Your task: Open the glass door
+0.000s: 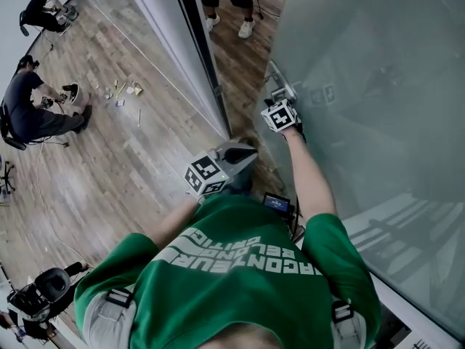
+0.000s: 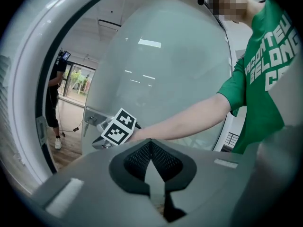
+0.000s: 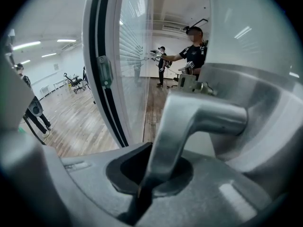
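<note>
The frosted glass door point(image 1: 370, 86) stands at the person's right, and a strip of wooden floor point(image 1: 109, 166) shows between its edge and the black frame point(image 3: 93, 41). Near that edge of the door sits the metal handle point(image 3: 201, 117). The right gripper point(image 3: 150, 176) has its 2 fingers clamped tight on the handle's lever, with the arm stretched from the green shirt point(image 1: 240, 267) to the door. The left gripper point(image 2: 151, 155) is held back from the door, near the person's waist, its fingers closed together with nothing between them. Well away from the door, 1 person point(image 1: 33, 111) sits on the floor
</note>
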Demonstrator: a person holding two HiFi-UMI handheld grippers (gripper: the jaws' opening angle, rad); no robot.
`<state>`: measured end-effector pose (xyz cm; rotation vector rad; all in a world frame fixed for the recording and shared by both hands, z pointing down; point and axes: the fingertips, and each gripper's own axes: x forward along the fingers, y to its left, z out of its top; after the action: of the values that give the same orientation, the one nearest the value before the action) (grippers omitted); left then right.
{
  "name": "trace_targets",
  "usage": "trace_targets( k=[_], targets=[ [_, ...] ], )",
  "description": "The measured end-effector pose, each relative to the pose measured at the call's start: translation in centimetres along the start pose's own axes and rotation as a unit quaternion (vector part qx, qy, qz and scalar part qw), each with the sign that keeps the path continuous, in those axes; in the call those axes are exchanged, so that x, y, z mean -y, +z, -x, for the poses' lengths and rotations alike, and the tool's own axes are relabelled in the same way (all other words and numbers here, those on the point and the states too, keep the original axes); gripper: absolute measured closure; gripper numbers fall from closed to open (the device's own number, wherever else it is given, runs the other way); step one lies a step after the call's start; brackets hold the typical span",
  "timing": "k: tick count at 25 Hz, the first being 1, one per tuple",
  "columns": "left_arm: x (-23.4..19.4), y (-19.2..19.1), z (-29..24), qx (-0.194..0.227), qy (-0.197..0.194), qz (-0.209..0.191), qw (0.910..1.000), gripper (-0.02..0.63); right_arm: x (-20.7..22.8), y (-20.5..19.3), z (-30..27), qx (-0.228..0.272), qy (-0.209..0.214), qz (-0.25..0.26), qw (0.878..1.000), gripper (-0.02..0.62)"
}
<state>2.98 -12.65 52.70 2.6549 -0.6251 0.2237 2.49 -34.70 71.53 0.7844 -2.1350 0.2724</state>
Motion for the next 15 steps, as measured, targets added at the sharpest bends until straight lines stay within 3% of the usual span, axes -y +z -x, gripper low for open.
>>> trace_targets(
  k=[15],
  targets=[
    [-1.9, 1.7, -6.1, -0.002, -0.033, -0.019, 0.9993, 0.597, 5.9, -2.1, -0.2, -0.002, -0.012, -0.032, 0.999, 0.603]
  ],
)
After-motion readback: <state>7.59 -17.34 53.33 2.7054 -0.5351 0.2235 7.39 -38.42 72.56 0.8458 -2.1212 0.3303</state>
